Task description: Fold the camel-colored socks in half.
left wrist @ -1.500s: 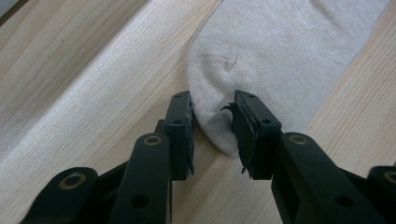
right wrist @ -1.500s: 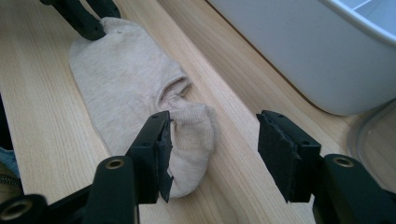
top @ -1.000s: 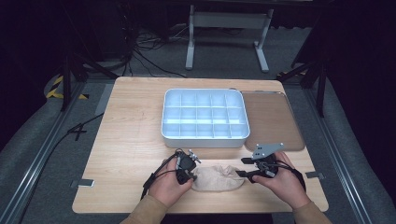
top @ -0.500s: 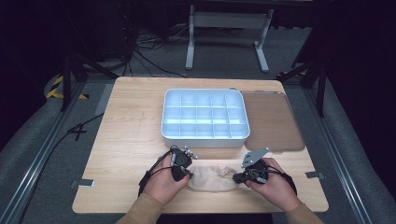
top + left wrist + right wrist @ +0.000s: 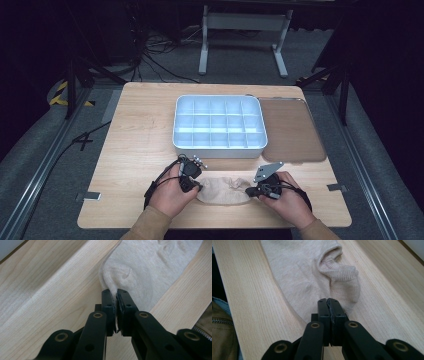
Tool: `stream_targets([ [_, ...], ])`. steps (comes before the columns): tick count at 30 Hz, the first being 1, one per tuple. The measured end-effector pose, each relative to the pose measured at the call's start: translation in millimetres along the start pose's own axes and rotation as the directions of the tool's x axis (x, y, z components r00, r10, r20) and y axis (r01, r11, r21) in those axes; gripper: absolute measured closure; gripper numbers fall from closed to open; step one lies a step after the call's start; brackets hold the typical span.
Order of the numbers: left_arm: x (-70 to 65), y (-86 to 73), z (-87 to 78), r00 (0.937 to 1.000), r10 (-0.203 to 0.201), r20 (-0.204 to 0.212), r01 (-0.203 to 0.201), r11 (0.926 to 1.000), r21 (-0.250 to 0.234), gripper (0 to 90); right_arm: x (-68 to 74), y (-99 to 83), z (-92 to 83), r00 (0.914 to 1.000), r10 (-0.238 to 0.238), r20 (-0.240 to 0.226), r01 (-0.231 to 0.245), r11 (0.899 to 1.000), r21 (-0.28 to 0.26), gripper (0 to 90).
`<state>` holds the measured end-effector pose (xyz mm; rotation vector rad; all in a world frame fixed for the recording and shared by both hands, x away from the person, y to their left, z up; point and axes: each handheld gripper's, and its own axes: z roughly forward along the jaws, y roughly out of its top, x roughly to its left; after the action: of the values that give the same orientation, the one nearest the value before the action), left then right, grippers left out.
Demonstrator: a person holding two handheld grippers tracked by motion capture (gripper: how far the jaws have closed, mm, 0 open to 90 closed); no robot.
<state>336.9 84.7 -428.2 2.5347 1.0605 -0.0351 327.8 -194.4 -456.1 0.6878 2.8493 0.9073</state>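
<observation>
Beige sock (image 5: pixel 223 189) flat between hand-held grippers — each end pinched.

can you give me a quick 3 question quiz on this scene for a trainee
1. True or false: the left gripper is shut on the beige sock.
2. Where does the white compartment tray stand relative to the sock in the high view: A) beyond it, B) on top of it, C) to the left of it?
3. What lies on the table right beside the tray?

Key:
1. True. Its jaws pinch one end of the sock, and the right gripper, whose jaws have just been closing, pinches the other end.
2. A.
3. A brown flat lid.
</observation>
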Motion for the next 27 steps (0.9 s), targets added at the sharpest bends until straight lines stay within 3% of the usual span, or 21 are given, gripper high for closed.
stream_targets([
  [10, 0.7, 0.1, -1.9, 1.0000, 0.003, 0.007, -0.003, 1.0000, 0.001, 85.1, 1.8, -0.5, 1.0, 1.0000, -0.006, 0.007, 0.006, 1.000, -0.001, 90.0],
  [15, -5.1, 2.9, -7.1, 0.9999, 0.008, 0.006, -0.008, 1.0000, 0.000, 85.0, 2.0, -0.9, 1.3, 0.9999, -0.010, 0.008, 0.010, 1.000, -0.001, 90.0],
  [27, -20.9, 20.1, -20.6, 0.9970, 0.072, 0.028, -0.071, 0.9967, -0.040, 84.8, 3.0, -6.4, 1.6, 0.9999, 0.006, 0.015, -0.005, 0.999, -0.037, 90.0],
])
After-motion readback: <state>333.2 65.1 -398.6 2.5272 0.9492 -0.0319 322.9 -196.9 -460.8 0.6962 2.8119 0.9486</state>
